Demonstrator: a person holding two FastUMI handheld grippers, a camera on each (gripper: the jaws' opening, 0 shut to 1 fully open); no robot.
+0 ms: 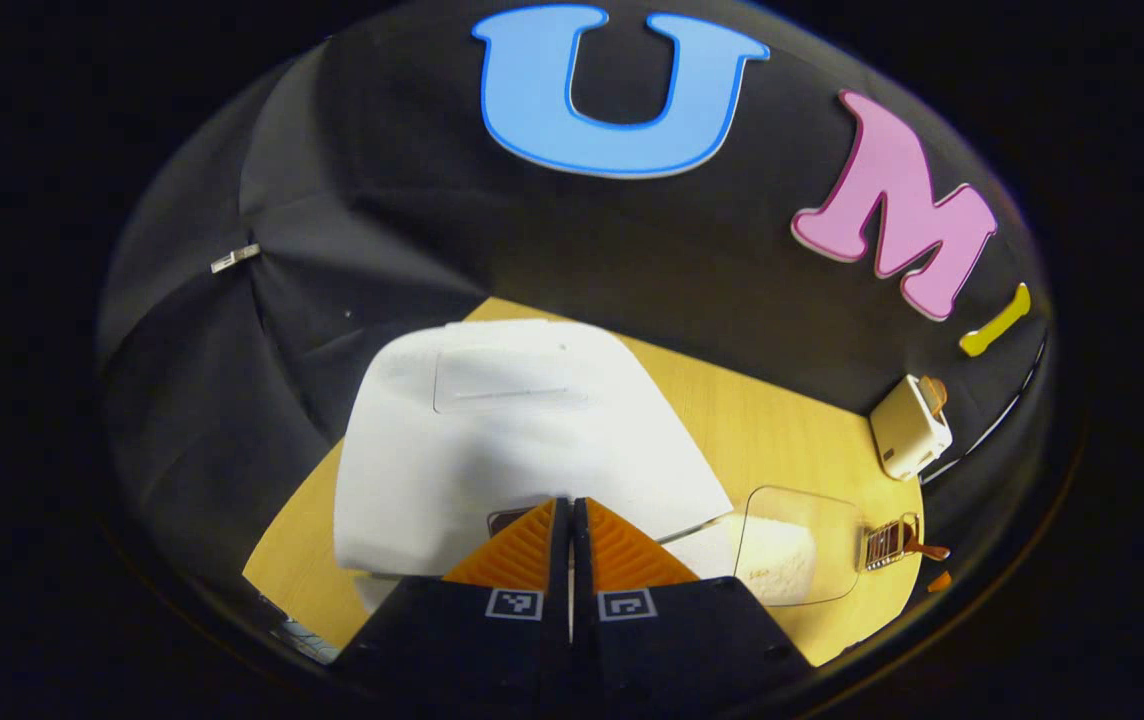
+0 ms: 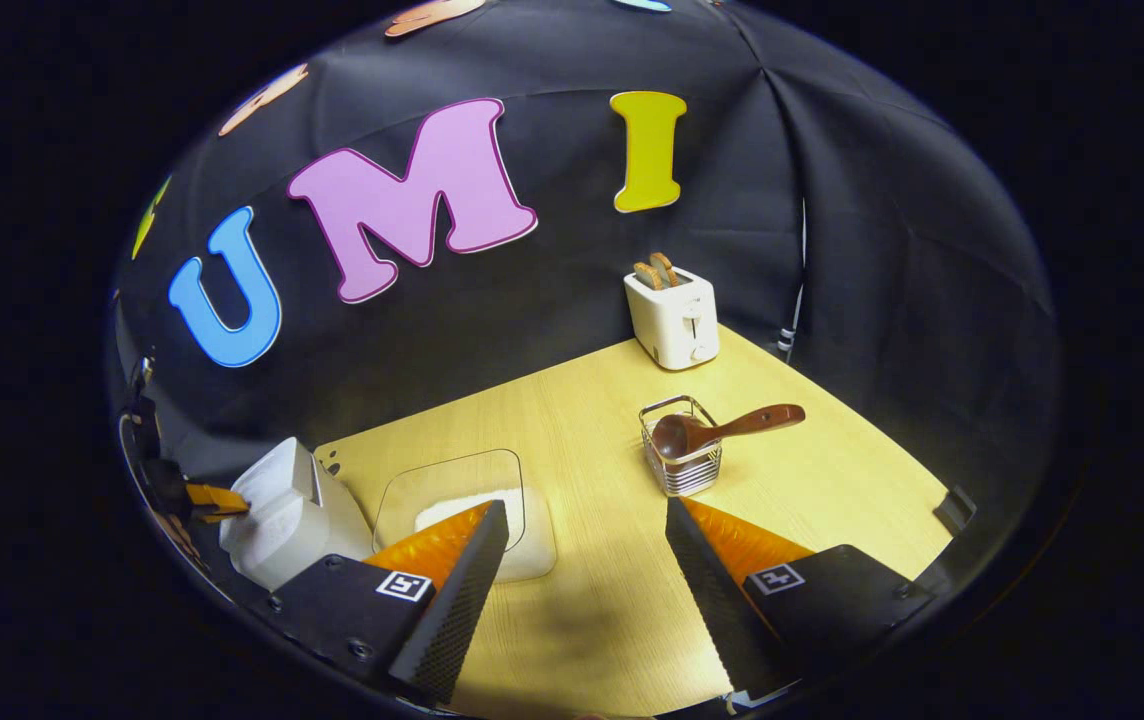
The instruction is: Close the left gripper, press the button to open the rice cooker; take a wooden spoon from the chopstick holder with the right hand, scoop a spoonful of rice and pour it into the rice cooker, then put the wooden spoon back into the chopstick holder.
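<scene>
The white rice cooker [image 1: 512, 440] sits with its lid down, right in front of my left gripper [image 1: 570, 505]. That gripper is shut with nothing between its fingers, and its tips rest at the cooker's front edge by a dark button [image 1: 504, 520]. In the right gripper view the left gripper [image 2: 210, 497] touches the cooker [image 2: 287, 510] from the left. My right gripper [image 2: 587, 510] hangs open over the table, empty. Beyond it stands the wire chopstick holder [image 2: 682, 465], with the wooden spoon [image 2: 722, 428] lying across its top. A clear dish of rice [image 2: 472, 510] lies to the left.
A white toaster [image 2: 672, 315] with bread slices stands at the back against the black wall. The dish of rice [image 1: 792, 550] and the holder [image 1: 887, 542] sit to the right of the cooker. Bare wooden table [image 2: 582, 420] lies between the dish and the holder.
</scene>
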